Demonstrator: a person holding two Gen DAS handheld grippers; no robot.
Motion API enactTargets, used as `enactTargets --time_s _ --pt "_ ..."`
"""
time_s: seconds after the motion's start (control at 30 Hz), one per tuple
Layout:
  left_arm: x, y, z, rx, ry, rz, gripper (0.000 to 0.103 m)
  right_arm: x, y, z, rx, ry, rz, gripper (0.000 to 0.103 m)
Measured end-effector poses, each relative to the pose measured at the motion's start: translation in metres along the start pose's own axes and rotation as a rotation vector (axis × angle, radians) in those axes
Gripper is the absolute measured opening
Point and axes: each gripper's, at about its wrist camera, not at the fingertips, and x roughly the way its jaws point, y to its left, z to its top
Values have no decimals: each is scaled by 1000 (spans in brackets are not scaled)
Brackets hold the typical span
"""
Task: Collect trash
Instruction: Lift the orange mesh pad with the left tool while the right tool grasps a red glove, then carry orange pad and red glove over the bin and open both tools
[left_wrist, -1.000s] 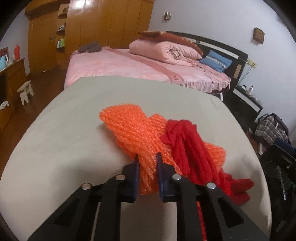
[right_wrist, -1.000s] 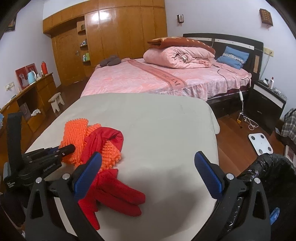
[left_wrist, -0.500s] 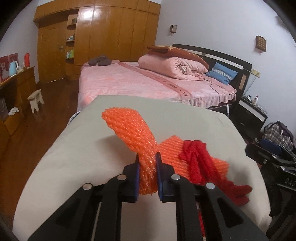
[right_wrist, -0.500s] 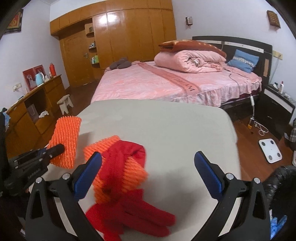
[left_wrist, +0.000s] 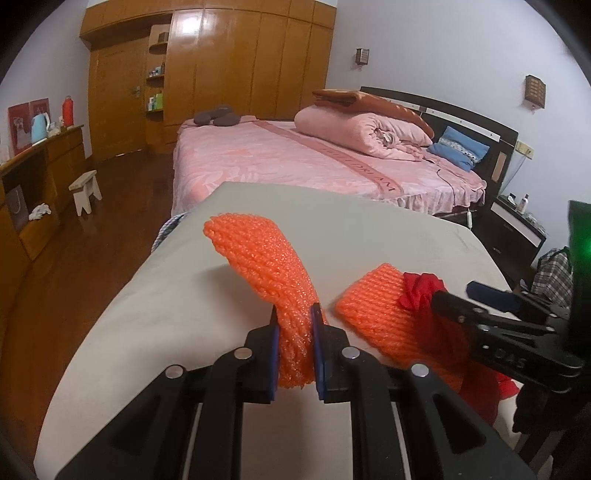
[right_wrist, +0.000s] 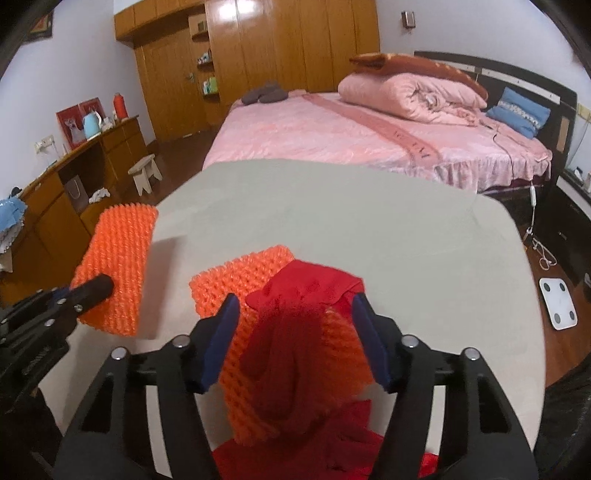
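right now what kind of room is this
Most likely a home bedroom: a bed with pink bedding and a rolled quilt, a wooden wardrobe wall behind it, and a dark nightstand beside the headboard.

Indoor light is dim and warm, with glare on the wardrobe doors. Fisheye bending curves the edges, corners go black. The red cloth up close looks blurred.
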Motion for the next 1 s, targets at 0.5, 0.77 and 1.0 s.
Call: enactTargets --time_s 0.5,0.77,1.0 --pt "-7 -5 0 0 -15 -14 15 -21 -5 12 -12 -27 75 10" --pt "-25 -27 12 28 -53 -50 15 -63 -19 29 2 -108 82 10" --pt "-42 -52 23 56 -81 -92 15 -107 -35 35 17 -182 75 10"
